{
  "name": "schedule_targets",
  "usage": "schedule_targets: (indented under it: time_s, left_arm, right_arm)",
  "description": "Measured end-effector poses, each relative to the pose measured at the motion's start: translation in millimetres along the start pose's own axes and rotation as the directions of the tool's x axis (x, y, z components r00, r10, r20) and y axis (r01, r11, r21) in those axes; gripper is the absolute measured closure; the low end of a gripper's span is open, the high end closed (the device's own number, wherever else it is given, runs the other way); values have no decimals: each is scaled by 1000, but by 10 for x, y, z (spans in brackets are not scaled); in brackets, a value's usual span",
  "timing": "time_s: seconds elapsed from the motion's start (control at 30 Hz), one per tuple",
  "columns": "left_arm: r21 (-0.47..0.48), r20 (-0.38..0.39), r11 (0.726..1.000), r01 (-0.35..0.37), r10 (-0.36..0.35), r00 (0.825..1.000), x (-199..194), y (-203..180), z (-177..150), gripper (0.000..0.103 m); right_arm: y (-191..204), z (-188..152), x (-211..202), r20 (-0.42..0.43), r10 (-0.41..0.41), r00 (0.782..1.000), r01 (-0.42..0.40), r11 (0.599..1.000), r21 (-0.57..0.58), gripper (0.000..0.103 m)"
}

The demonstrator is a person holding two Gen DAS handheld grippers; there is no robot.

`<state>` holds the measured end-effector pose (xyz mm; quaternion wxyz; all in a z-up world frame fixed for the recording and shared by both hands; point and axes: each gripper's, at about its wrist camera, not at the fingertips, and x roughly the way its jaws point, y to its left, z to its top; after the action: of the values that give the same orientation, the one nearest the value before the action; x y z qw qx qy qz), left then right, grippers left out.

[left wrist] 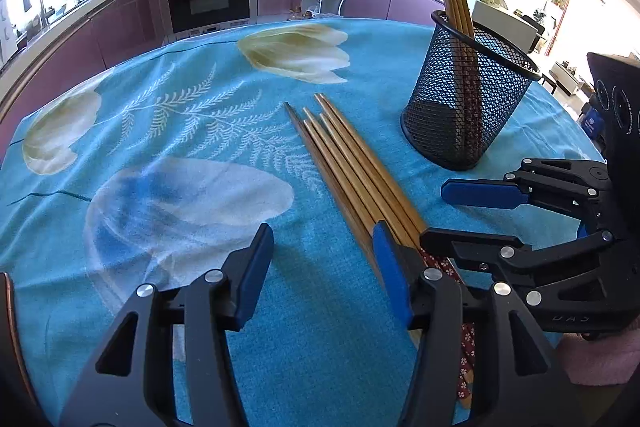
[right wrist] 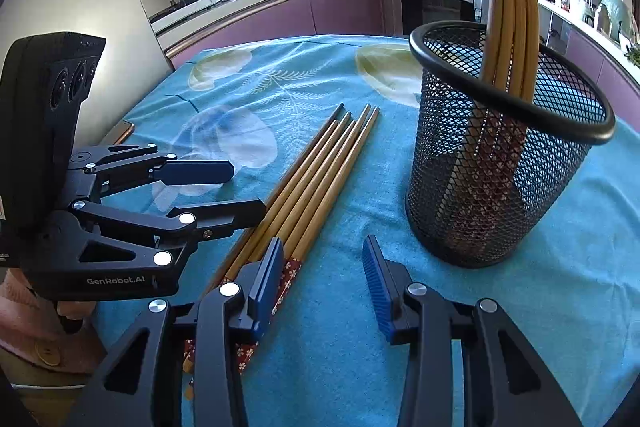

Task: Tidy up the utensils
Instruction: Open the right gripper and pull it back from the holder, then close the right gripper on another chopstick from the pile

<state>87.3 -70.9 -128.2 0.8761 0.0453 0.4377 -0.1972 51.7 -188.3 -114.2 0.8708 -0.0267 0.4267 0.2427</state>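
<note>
Five loose chopsticks (left wrist: pixel 352 171) lie side by side on the blue flowered cloth (left wrist: pixel 168 155) covering the bench, between the two tools. In the left wrist view the left tool (left wrist: pixel 322 267) hovers low over the cloth with its jaws spread apart and nothing between them; the bundle's patterned handle ends pass just under its right finger. In the right wrist view the right tool (right wrist: pixel 320 277) is likewise spread wide and holds nothing, and the handle ends run beneath its left finger (right wrist: pixel 266 279). The bundle's long axis runs away from both cameras, with the thin tips pointing toward the far side of the bench and the red patterned ends nearest the tools. To the right of the bundle stands a black mesh cup (right wrist: pixel 504 163), upright, near but not touching the loose sticks. Three more chopsticks (right wrist: pixel 512 3) stand in it, leaning against its rim, thin tips up.
</note>
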Motion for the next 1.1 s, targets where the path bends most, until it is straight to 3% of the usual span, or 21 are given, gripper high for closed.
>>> schedule_targets:
  time_s: [0.2,0.3,0.57,0.8,0.9,1.03,1.1]
  left_arm:
    - [9,-7,1000,-19,19,1000,16,5,-2,55]
    - [-2,-10,1000,-6,6,1000,-1,40,-6,61]
    - [-4,-25,1000,11,-11,1000,52,87,35,63]
    - [7,-35,1000,11,-10,999,109,88,96,77]
    - [-22,-40,999,31,-32,999,110,101,101,90]
    - [-45,-30,999,24,-26,999,95,97,87,91]
    - [-63,-26,998,28,-29,999,86,117,79,93]
  right_arm:
    - [-14,2,0,-15,-33,999,33,999,-5,64]
    - [-23,-15,-21,-25,-44,999,44,999,-7,66]
    - [3,55,54,-21,-62,998,62,998,-14,69]
    - [36,135,139,-14,-89,996,89,996,-16,72]
    - [24,141,149,-9,-87,996,87,996,2,77]
    - [-42,135,132,-6,-53,999,53,997,54,94]
    - [-72,125,123,-1,-41,999,41,996,83,95]
